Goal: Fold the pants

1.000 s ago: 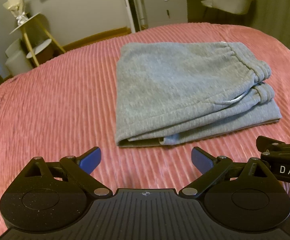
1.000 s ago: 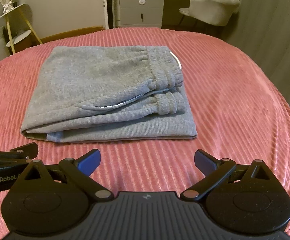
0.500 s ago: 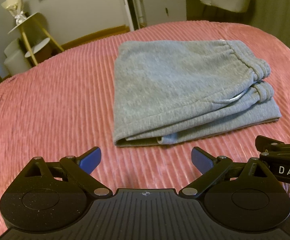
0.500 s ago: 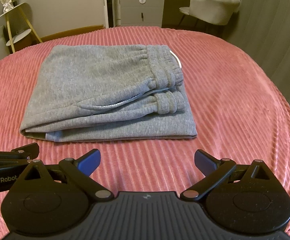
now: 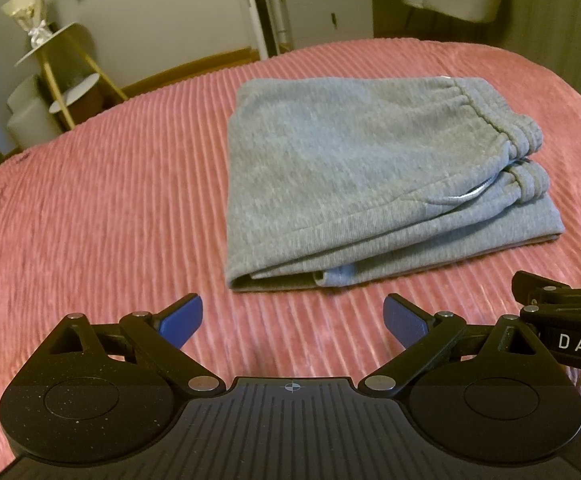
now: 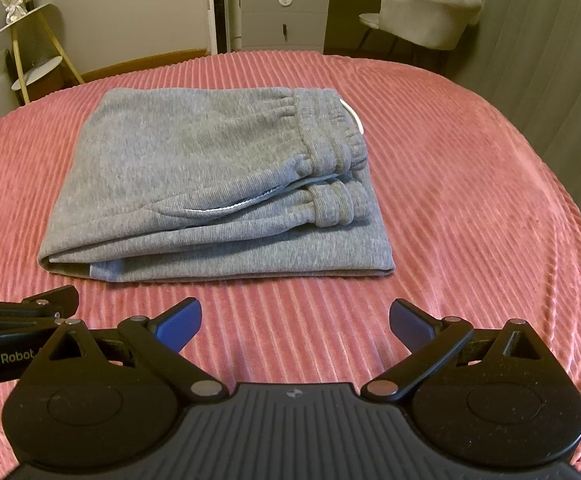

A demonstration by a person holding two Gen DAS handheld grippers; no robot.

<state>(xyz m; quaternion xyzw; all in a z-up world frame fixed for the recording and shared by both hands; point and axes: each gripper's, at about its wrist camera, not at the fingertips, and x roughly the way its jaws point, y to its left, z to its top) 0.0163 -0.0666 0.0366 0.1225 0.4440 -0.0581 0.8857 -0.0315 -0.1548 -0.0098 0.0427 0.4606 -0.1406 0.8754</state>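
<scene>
Both pairs of jaws stand wide apart and hold nothing: the left gripper and the right gripper hover side by side above the bare near part of the bed, short of the pants and not touching them. Set against the earlier pictures, little differs; in the left view the bundle sits a shade further left and lower, and the right view is all but the same.

A pink ribbed bedspread covers the bed from edge to edge. On it, toward the middle, lie the grey pants, folded into a flat stacked rectangle, the elastic waistband and a cuff bunched at the right end, the folded edge facing the grippers.

Past the bed stand a grey wall, a grey cabinet with drawers, a pale upholstered chair to the right, and at the left a small tiered stand bearing a wrapped bouquet.
</scene>
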